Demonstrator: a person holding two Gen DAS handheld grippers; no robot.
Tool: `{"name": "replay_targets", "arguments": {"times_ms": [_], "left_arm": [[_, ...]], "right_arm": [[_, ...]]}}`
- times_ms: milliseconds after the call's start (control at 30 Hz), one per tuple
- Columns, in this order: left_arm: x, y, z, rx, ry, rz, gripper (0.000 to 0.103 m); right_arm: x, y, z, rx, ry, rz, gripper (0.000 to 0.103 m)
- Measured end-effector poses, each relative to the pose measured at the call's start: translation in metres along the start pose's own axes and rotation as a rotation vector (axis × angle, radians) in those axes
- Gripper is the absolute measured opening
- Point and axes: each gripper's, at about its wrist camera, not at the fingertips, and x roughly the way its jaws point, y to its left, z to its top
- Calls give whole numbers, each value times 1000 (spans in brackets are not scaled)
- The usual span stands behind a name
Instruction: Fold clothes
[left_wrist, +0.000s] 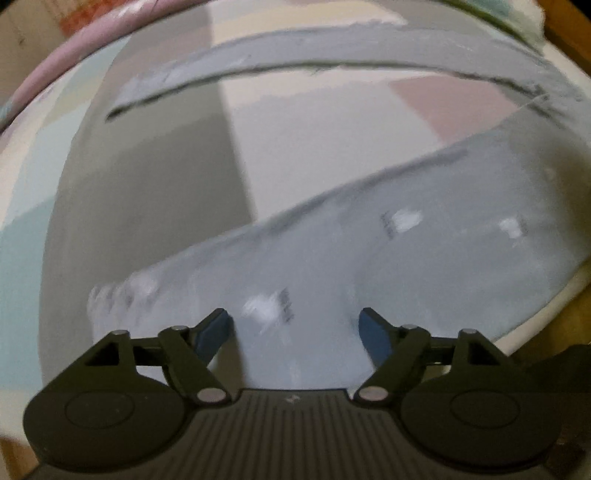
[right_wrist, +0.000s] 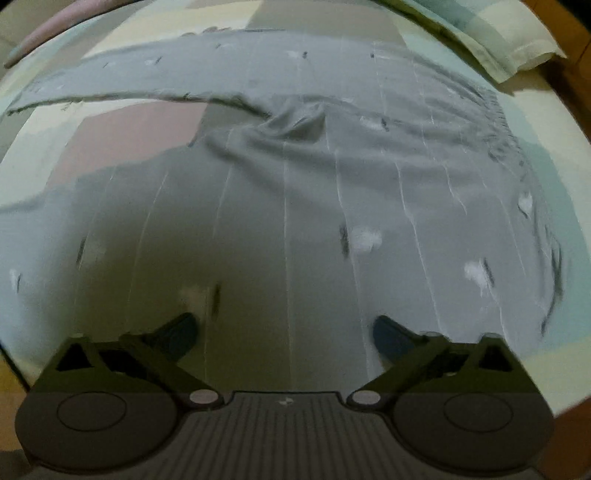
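Note:
A grey-blue pair of trousers (left_wrist: 424, 258) with white patches lies spread on a pastel checked bed sheet (left_wrist: 147, 184). In the left wrist view one leg runs under my left gripper (left_wrist: 293, 317), and the other leg (left_wrist: 332, 51) stretches across the far side. The left gripper is open, its blue pads above the cloth near the leg's end, nothing pinched. In the right wrist view the trousers' wide upper part (right_wrist: 295, 203) fills the frame, with the gathered waistband (right_wrist: 517, 155) at the right. My right gripper (right_wrist: 285, 321) hangs wide open over it, holding nothing.
A pillow (right_wrist: 498, 40) in the same checked fabric lies at the far right corner. A pink rolled edge (left_wrist: 74, 62) borders the far left. Brown wood (left_wrist: 576, 44) shows beyond the bed's right side. Both views are motion-blurred.

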Motion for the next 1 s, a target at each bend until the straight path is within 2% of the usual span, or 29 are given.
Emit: {"name": "replay_targets", "arguments": {"times_ms": [67, 133, 167, 267, 333, 367, 433, 500, 600, 633, 667, 733, 900, 1000], "left_arm": [[-2, 3, 1, 3, 38, 19, 81], [-6, 1, 8, 26, 53, 33, 74], [-10, -2, 13, 47, 35, 36, 74], [-12, -13, 27, 95, -16, 17, 74], [-4, -17, 32, 90, -11, 17, 74], [0, -17, 32, 71, -3, 16, 74], [4, -11, 28, -6, 6, 8, 77], [5, -2, 17, -87, 28, 5, 82], [3, 9, 2, -157, 71, 20, 85], [0, 9, 1, -160, 84, 30, 84], [-2, 8, 3, -152, 88, 39, 80], [-7, 3, 10, -114, 59, 52, 78], [-5, -16, 26, -8, -30, 35, 78], [0, -20, 20, 34, -42, 36, 79]], "right_arm": [[-3, 11, -14, -20, 42, 0, 103], [-12, 12, -16, -20, 53, 22, 103], [-16, 8, -13, -13, 32, 25, 103], [-19, -22, 5, 17, -66, -56, 103], [-12, -52, 18, 66, -103, -98, 103], [-9, -67, 23, 90, -119, -117, 103], [3, -91, 25, 131, -95, -120, 103], [7, -112, 8, 179, -55, -81, 103], [-3, -112, -5, 171, -29, -118, 103], [-7, -106, -5, 170, -15, -117, 103], [-12, -93, -4, 144, -21, -98, 103], [-20, -66, -3, 90, -37, -60, 103], [-11, 34, -1, -170, -101, 82, 103], [-4, 80, -10, -299, -133, 113, 103]]}}
